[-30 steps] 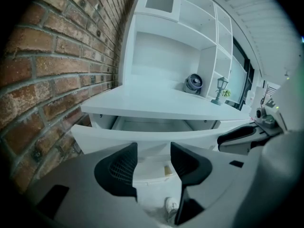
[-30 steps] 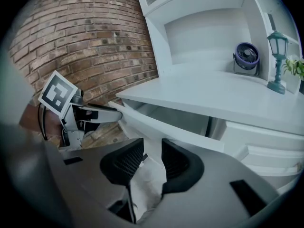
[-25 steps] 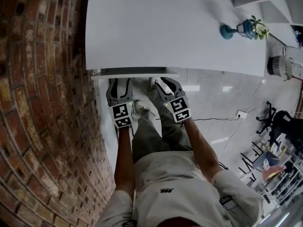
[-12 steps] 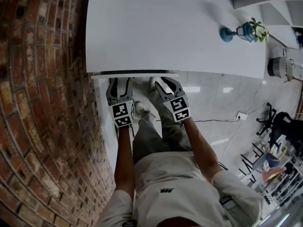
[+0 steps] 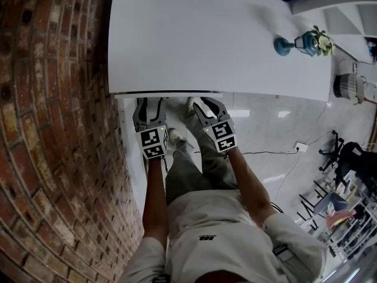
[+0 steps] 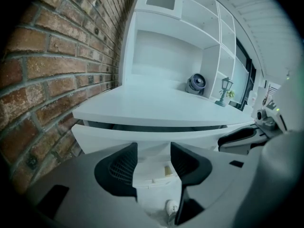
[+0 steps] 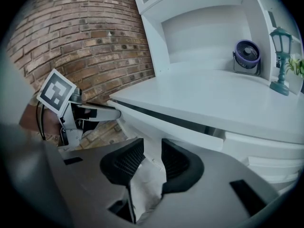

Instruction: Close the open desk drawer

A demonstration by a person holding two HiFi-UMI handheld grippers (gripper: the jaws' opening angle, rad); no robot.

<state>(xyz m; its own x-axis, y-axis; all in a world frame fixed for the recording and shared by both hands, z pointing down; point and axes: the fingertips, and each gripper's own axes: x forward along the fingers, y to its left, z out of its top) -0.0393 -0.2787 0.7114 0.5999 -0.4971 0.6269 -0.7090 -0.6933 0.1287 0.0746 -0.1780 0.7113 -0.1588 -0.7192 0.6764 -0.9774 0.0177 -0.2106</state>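
The flat white desk top (image 5: 218,40) and its white drawer front (image 6: 104,136) are plain, with a dark slit between them. Along the desk's left edge runs a red-brown brick wall (image 5: 53,128) with grey mortar lines. The left gripper (image 6: 153,158) and right gripper (image 7: 148,158) are grey, with black ribbed pads (image 6: 118,167) and black-and-white square-patterned marker cubes (image 5: 152,143). Near the desk's right edge stand a purple round fan (image 7: 248,56) and a teal lantern-shaped lamp (image 7: 280,61).
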